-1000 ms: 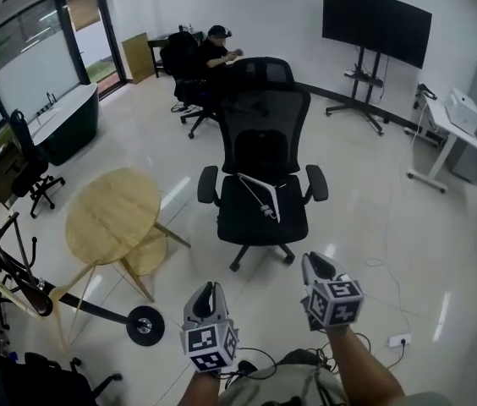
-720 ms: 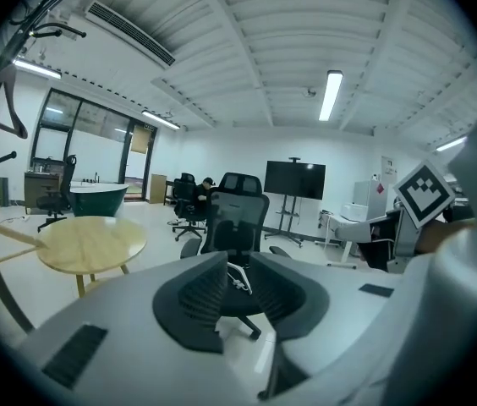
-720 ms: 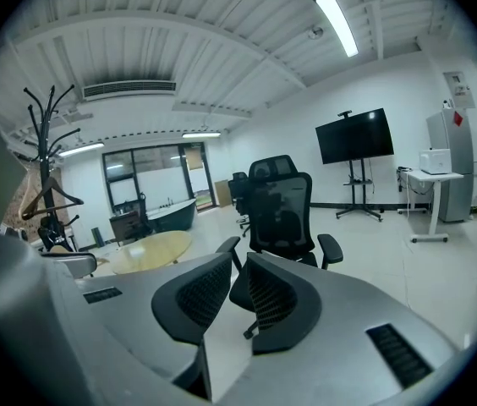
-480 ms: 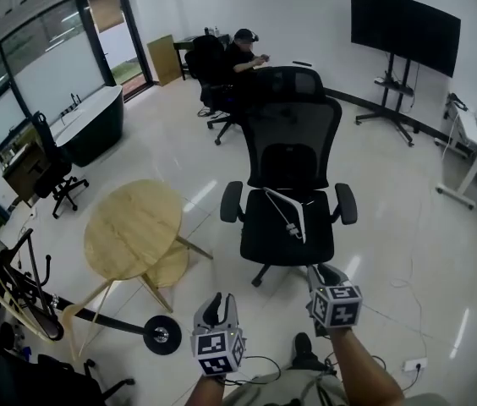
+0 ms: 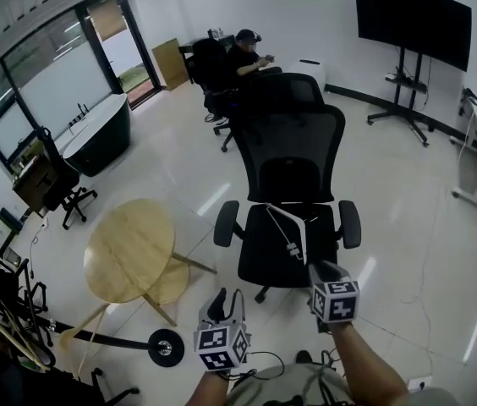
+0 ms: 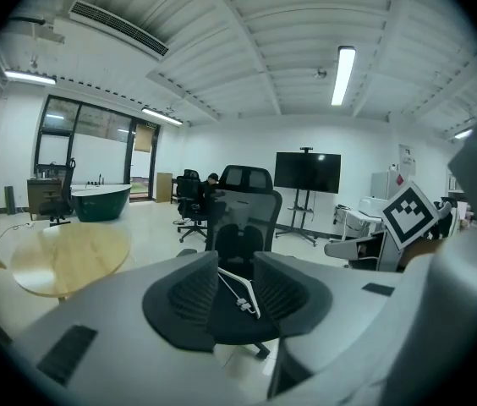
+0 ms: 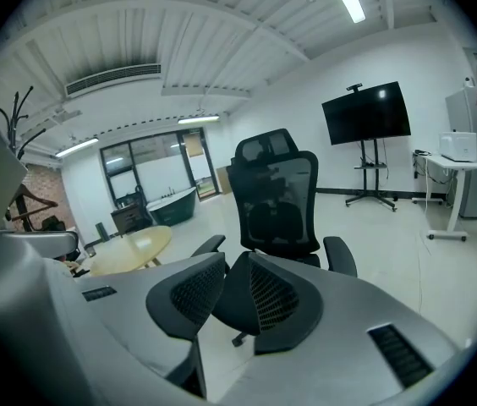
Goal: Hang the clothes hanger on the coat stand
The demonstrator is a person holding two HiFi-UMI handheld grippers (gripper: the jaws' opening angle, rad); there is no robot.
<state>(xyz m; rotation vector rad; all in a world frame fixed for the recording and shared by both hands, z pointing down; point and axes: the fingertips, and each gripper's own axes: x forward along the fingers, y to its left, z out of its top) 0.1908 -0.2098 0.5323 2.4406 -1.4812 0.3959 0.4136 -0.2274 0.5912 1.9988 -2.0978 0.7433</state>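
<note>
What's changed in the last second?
The left claw and right claw have moved closer to the black office chair. The right claw's jaws have just been opening, with nothing between them. The white hanger still lies on the seat; the round table is unmoved.

Left hand-held gripper (image 5: 222, 298) holds empty jaws apart; right hand-held gripper (image 5: 320, 269), also empty, has just been opening

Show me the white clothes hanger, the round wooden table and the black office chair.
clothes hanger (image 5: 280, 225), head view, on its thin arm.
round wooden table (image 5: 128, 250), head view, middle of its top.
black office chair (image 5: 291, 146), head view, on its mesh backrest.
</note>
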